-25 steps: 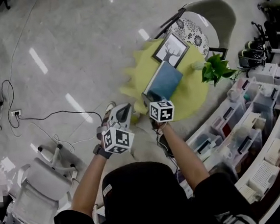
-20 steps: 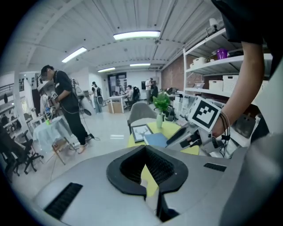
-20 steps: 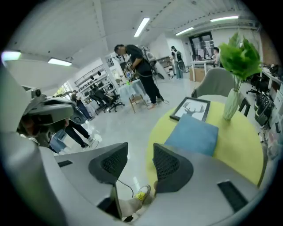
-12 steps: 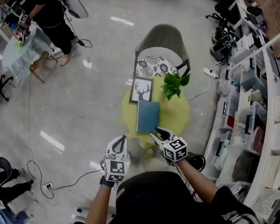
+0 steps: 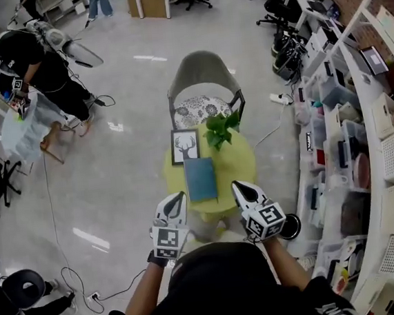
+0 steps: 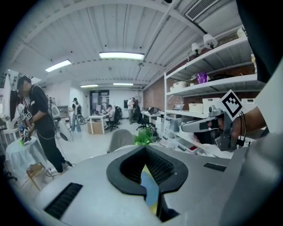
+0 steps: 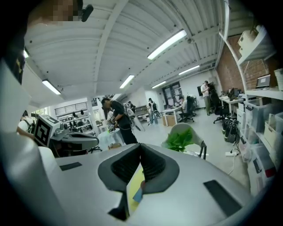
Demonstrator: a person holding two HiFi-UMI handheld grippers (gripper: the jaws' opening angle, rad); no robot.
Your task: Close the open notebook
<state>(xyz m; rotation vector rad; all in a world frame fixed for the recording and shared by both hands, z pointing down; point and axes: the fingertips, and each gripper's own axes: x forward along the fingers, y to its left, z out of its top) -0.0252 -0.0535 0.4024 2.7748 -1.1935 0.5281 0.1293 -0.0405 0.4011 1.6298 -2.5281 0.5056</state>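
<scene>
The blue notebook [image 5: 200, 179] lies closed and flat on the round yellow table [image 5: 236, 165]. Both grippers are held high above the table's near edge, well clear of the notebook. My left gripper [image 5: 176, 198] is shut with nothing in it. My right gripper [image 5: 239, 186] is also shut and empty. In the left gripper view, the left gripper [image 6: 144, 148] points out over the room, and a sliver of the notebook [image 6: 151, 190] shows through the gap behind its tips. In the right gripper view, the right gripper [image 7: 140, 146] does the same, with the yellow table [image 7: 134, 185] showing through.
A framed deer picture [image 5: 185, 146] and a green plant [image 5: 220, 129] stand at the table's far side. A grey chair [image 5: 202, 83] is behind them. Shelves with storage bins [image 5: 361, 137] run along the right. A person [image 5: 39, 64] stands at a small table far left.
Both grippers have risen up and back from the table, and the view has pulled away with them. The right gripper's jaws have closed. The notebook stays closed on the table.
</scene>
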